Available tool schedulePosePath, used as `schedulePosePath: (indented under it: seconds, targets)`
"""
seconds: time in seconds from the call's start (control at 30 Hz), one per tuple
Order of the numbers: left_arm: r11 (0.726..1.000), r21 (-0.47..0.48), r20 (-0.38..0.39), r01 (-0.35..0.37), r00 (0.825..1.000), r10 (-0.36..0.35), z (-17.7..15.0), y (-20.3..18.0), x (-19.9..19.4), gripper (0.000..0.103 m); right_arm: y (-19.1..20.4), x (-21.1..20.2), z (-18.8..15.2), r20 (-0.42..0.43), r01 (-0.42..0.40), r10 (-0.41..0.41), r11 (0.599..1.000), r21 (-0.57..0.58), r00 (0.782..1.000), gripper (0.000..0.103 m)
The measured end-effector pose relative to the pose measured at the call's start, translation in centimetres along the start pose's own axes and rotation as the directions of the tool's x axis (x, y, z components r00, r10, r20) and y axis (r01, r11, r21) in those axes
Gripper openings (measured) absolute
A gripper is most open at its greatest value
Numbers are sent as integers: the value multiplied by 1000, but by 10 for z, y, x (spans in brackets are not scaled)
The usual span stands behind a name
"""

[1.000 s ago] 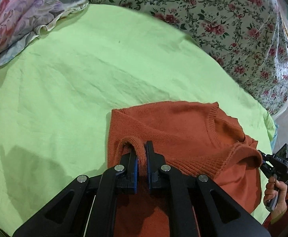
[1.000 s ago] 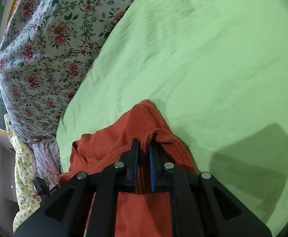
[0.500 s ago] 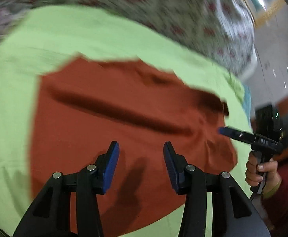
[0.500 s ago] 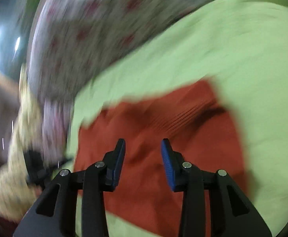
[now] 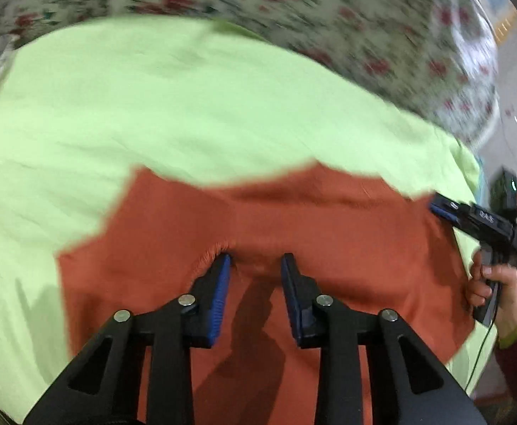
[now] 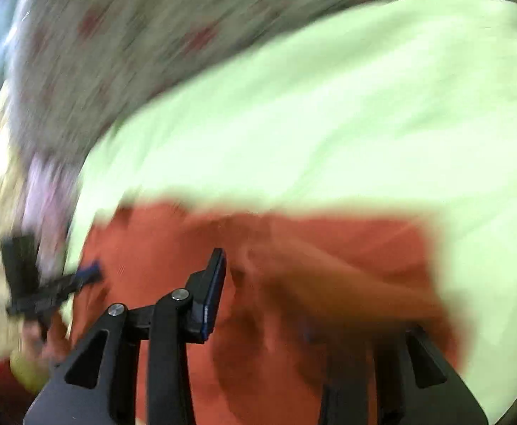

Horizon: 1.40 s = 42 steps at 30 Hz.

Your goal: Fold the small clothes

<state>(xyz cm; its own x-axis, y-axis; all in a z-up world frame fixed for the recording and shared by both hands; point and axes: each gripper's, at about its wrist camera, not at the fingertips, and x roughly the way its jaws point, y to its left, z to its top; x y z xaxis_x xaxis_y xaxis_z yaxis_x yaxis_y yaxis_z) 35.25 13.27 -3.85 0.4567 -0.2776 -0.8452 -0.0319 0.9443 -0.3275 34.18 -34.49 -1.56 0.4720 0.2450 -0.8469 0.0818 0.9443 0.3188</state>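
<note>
An orange knitted sweater (image 5: 329, 226) lies spread on a light green sheet (image 5: 187, 106). My left gripper (image 5: 254, 265) is open just above its near part, with a rolled knit edge (image 5: 215, 249) beside the left fingertip. My right gripper (image 6: 254, 258) is open above the same sweater (image 6: 329, 248); its right finger is hidden behind a blurred raised fold of orange cloth. In the left wrist view the right gripper (image 5: 446, 209) shows at the sweater's right edge. In the right wrist view the left gripper (image 6: 88, 272) shows at the left edge. Both views are motion-blurred.
A floral quilt (image 5: 329, 10) is piled along the far side of the sheet, also in the right wrist view (image 6: 116, 53). The bed's edge and the floor (image 5: 513, 106) lie at the far right. The green sheet stretches wide beyond the sweater.
Both grippers were shut on the sweater's shoulders a second ago. They have let go and opened, and the sweater now lies spread flat. Both grippers are still moving.
</note>
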Motion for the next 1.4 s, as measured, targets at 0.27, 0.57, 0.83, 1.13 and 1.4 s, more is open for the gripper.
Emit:
schedulePosePath:
  seconds: [0.27,0.57,0.83,1.13,1.4]
  targets:
    - [983,-177,96,-52,993,70,-28,29,-43,41,-13,-48,-11,114,-24,15,997,77,993,38]
    - [986,-166,-1,27,1000,-27,-116,-5,-56,41,95,0,-62,-156,-279,260,953,-121,953,38]
    - [981,-192,2,7,1000,-6,-157,5,-74,37,79,40,-33,-108,-105,99,993,-51,989,32]
    - [970,-241,0,-21,1000,21,-178,20,-107,45,79,-28,-75,-42,-175,175,984,-1,984,35]
    - [964,-257,-24,68,997,-77,-215,15,-124,55,85,-83,-177,-43,-155,160,982,110,986,37]
